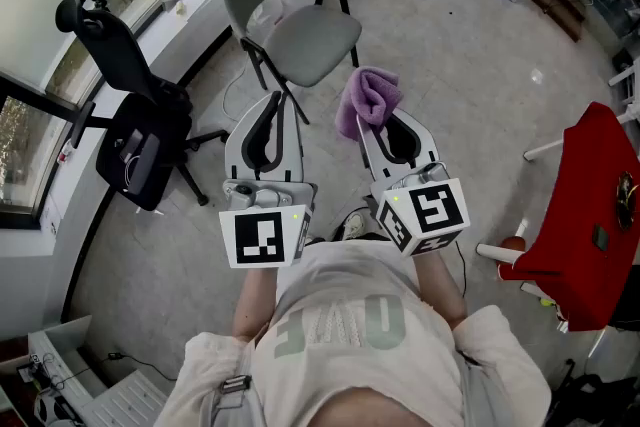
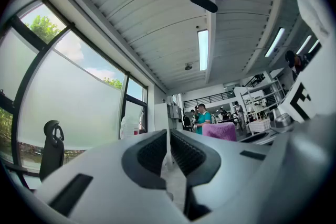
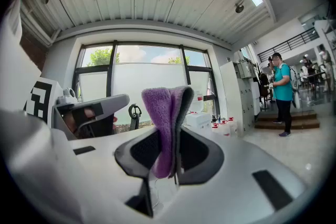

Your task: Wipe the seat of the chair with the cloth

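1. Cloth point(image 1: 368, 100): purple, folded, pinched upright in right gripper point(image 1: 378, 127); not yet on the chair seat point(image 1: 305, 40).
2. Left gripper point(image 1: 270, 110): jaws closed together, empty.
3. Likely soft, light, limp; grip at fold, let the bulk drag flat.

A black office chair point(image 1: 140, 147) stands on the grey floor point(image 1: 450, 65) beside tall windows point(image 3: 136, 78); long ceiling lights point(image 2: 202, 49) shine.
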The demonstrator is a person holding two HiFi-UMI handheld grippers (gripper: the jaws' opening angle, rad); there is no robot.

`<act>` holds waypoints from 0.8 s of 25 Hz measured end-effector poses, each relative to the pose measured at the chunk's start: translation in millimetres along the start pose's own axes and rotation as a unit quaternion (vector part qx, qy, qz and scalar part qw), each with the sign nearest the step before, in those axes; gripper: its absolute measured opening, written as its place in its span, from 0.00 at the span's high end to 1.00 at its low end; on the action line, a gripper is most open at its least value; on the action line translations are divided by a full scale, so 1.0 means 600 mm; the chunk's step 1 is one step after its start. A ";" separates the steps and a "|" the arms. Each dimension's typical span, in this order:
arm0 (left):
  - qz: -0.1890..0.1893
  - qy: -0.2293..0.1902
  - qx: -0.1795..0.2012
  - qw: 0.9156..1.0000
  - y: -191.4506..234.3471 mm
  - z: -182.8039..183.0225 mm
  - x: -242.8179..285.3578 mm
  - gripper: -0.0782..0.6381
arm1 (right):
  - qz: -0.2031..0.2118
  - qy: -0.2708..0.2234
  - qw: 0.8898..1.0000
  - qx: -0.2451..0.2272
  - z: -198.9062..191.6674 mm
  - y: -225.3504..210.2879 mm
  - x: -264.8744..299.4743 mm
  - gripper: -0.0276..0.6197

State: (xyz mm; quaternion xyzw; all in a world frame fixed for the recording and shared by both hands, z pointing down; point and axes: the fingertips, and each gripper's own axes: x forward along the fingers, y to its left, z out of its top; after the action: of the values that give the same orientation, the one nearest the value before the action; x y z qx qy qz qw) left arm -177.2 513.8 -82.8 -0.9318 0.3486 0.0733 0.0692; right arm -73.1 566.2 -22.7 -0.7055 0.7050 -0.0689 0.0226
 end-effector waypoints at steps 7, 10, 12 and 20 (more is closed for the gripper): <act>0.013 -0.001 -0.002 1.000 0.000 -0.007 0.017 0.87 | 0.007 -0.008 1.000 0.013 0.004 -0.021 0.005 0.81; 0.012 0.000 -0.008 1.000 -0.002 -0.011 0.023 0.87 | 0.009 -0.012 1.000 0.027 0.003 -0.030 0.007 0.81; 0.010 0.006 -0.011 1.000 -0.001 -0.017 0.029 0.87 | 0.011 -0.012 0.999 0.032 0.000 -0.035 0.010 0.81; 0.017 -0.001 -0.041 0.999 0.003 -0.032 0.058 0.87 | 0.005 0.002 1.000 0.025 -0.015 -0.075 0.024 0.81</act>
State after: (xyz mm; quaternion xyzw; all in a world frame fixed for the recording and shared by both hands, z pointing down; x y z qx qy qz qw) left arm -150.6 486.6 -70.6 -0.9276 0.3613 0.0895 0.0304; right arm -29.8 552.4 -6.9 -0.7014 0.7063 -0.0876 0.0392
